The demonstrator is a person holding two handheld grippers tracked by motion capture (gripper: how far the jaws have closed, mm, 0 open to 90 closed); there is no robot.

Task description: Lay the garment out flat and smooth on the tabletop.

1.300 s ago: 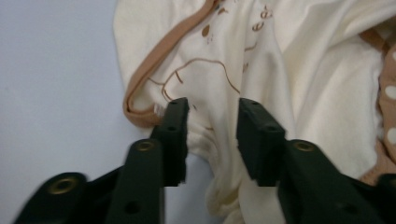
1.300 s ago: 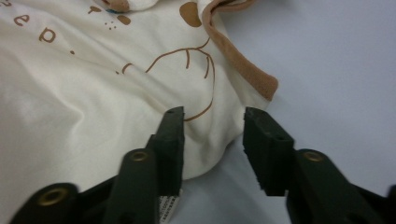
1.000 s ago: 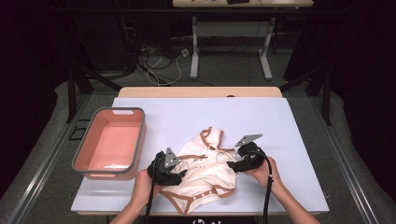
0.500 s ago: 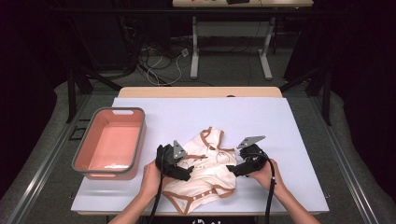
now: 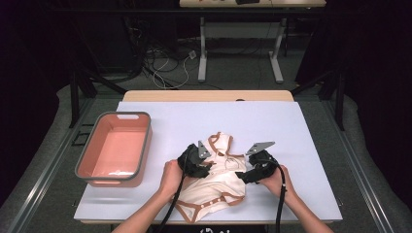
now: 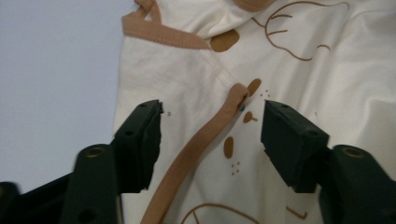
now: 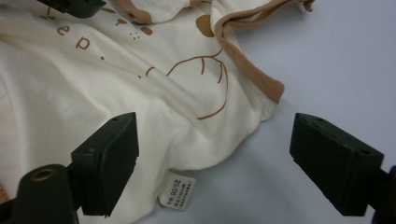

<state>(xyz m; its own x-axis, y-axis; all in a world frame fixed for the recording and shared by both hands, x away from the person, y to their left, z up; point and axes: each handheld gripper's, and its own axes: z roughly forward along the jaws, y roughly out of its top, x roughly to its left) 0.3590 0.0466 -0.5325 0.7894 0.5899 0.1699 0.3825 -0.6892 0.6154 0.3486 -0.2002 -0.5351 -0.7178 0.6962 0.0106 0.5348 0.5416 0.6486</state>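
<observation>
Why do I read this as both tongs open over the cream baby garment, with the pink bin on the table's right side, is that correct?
Not quite: the pink bin sits on the table's left side, as the high view shows. The rest holds: left tongs and right tongs are open over the cream baby garment.

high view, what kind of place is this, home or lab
Probably a lab or recording workspace: a table with a white top, loose cables on the floor behind it, and another desk against dark surroundings.

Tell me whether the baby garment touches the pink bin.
Apart. The high view shows a bare strip of white table between the garment and the pink bin.
</observation>
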